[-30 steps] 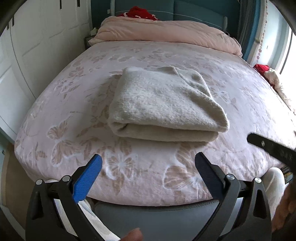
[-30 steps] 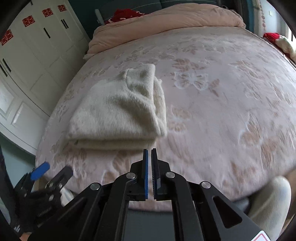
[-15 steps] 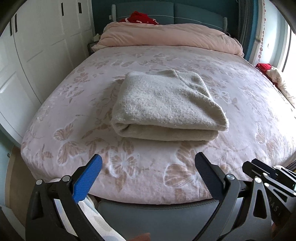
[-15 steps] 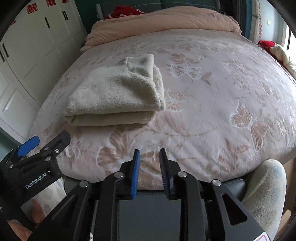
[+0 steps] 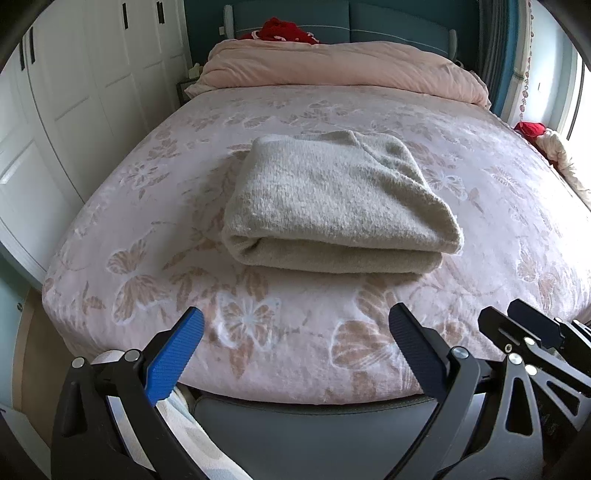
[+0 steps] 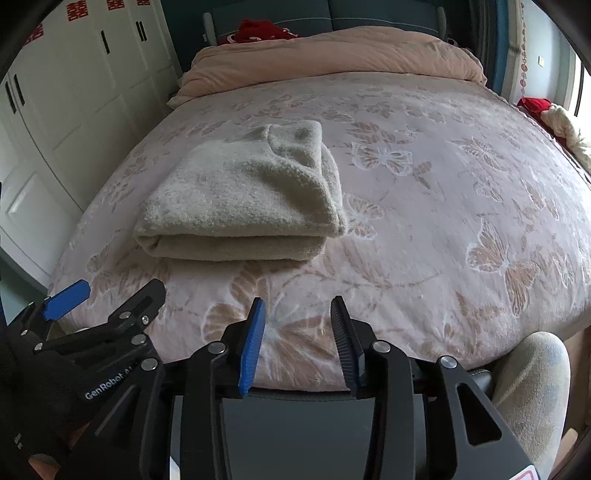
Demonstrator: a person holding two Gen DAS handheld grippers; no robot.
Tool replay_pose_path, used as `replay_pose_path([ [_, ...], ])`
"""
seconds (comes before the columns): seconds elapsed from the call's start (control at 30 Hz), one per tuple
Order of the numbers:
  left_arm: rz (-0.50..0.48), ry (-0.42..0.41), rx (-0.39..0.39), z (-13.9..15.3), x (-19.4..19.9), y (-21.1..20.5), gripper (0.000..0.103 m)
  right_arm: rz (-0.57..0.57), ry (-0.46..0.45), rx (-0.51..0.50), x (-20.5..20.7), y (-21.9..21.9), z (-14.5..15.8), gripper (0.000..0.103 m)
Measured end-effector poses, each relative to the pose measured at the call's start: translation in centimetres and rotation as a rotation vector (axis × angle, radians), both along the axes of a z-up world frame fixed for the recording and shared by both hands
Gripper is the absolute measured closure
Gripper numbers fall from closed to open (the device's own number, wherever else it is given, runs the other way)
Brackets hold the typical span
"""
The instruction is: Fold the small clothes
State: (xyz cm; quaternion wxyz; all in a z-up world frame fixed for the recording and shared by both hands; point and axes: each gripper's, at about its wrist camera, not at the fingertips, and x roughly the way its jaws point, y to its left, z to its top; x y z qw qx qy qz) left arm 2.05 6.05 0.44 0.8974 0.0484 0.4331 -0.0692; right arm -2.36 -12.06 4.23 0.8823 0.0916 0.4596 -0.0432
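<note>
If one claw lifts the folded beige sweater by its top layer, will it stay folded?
Probably not. The folded beige sweater looks soft and fuzzy, lying in loose stacked layers, so it would likely droop and unfold. It seems light, and pushed across the plush bedspread it may bunch rather than slide.

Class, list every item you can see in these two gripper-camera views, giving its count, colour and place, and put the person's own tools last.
Folded garment: one, beige knit, on the bed near its foot.
Bed cover: one, pink with a butterfly pattern, spread over the bed.
Duvet: one, peach, bunched at the head end.
Red fabric: one, behind the duvet.
Wardrobe: white doors, left of the bed.
Left gripper: black, blue pads, open, empty.
Right gripper: black, blue pad, open, empty.
</note>
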Motion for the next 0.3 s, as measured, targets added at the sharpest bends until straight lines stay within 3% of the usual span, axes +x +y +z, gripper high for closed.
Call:
replay_pose_path([
  [0.3,0.02,-0.029,0.021,0.31,0.12,0.03,0.005,-0.009,-0.007,-0.003,0.23,0.54,0.09,0.064],
])
